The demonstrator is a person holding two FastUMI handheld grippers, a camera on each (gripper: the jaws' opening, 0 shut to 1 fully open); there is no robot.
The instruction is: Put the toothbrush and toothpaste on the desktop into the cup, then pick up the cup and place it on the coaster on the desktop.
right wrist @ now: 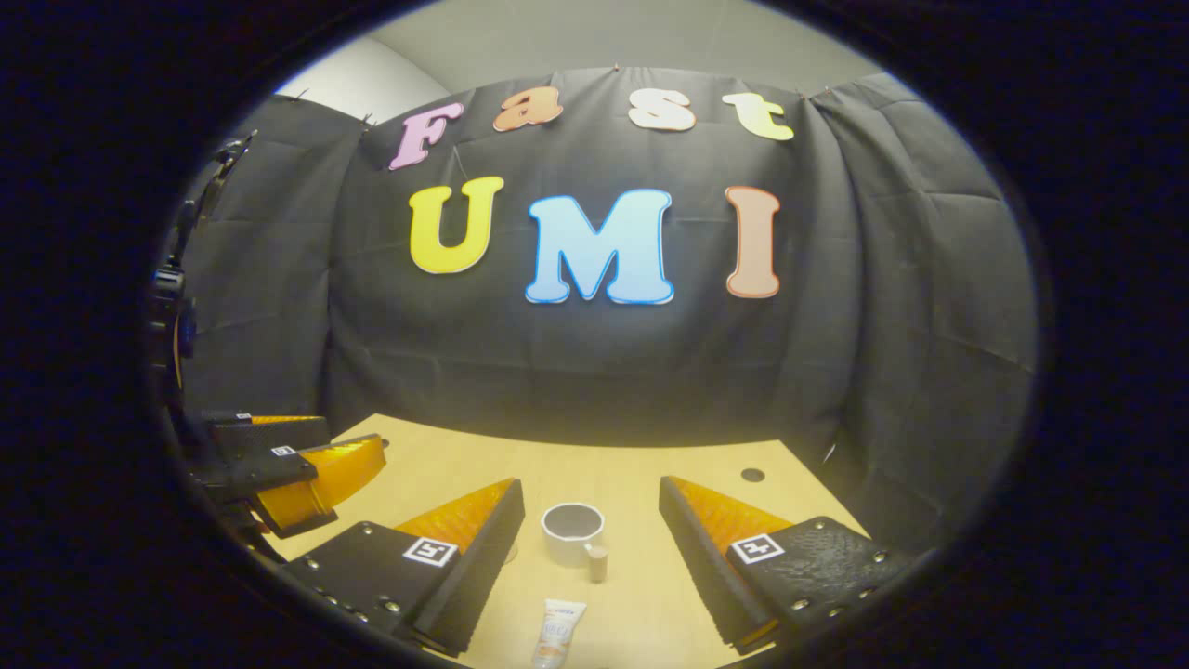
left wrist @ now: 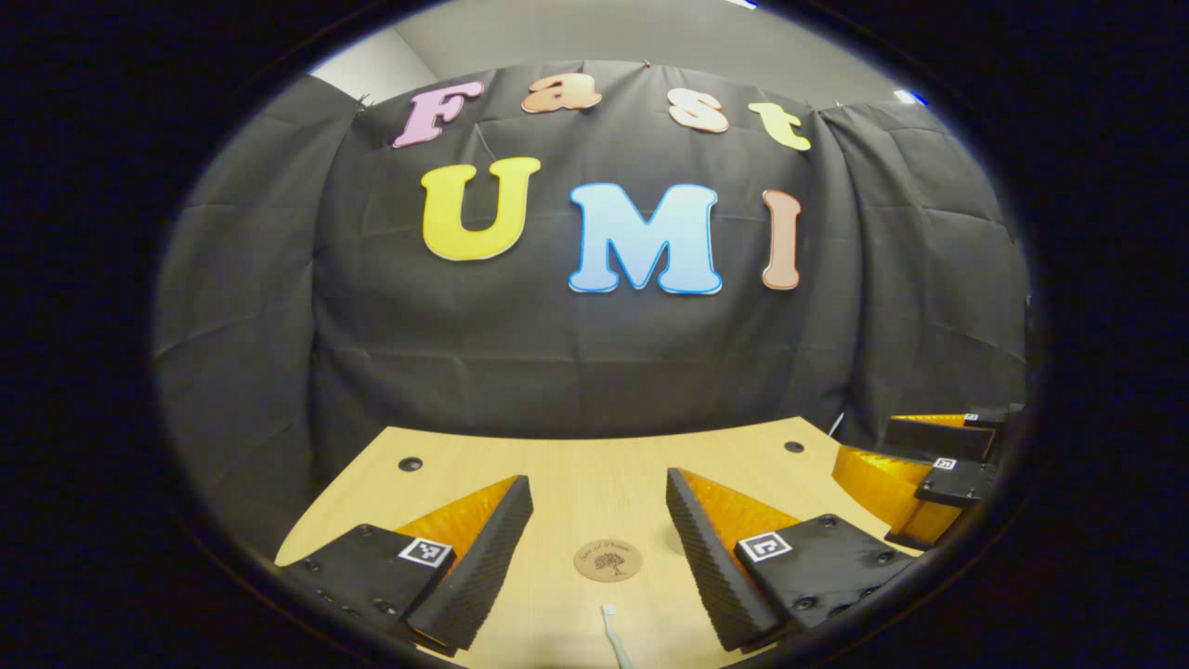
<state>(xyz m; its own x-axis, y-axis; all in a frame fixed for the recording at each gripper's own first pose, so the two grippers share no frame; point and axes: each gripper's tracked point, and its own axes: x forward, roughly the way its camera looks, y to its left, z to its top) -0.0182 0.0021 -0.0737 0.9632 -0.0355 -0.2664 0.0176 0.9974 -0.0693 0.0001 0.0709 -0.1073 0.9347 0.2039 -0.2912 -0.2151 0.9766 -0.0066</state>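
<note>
A pale wooden desktop (left wrist: 576, 465) with a smooth, light grain stretches toward a wall of draped black cloth.

In the left gripper view, the left gripper (left wrist: 599, 548) hangs above the desk with its two wedge-shaped fingers spread wide and nothing between them. The inner faces of the fingers are ribbed like fine corrugated foam. Between them, flat on the wood, lies a small round coaster (left wrist: 607, 560), brown and cork-like, with a tree design printed on it. Just nearer than the coaster lies the toothbrush (left wrist: 614, 634), a thin pale stick with its bristled head pointing toward the coaster; its handle runs out of sight at the near edge. At the far right edge of this view the right gripper (left wrist: 915, 469) appears, seen from the side.

In the right gripper view, the right gripper (right wrist: 591, 557) is likewise spread open and empty. Between its fingers stands a small cup (right wrist: 573, 532), round, upright, white outside and dark inside, with what may be a stubby wooden handle on its near right. Nearer still lies the toothpaste (right wrist: 557, 632), a soft white tube flat on the wood. The left gripper (right wrist: 307, 469) shows at the left.
</note>
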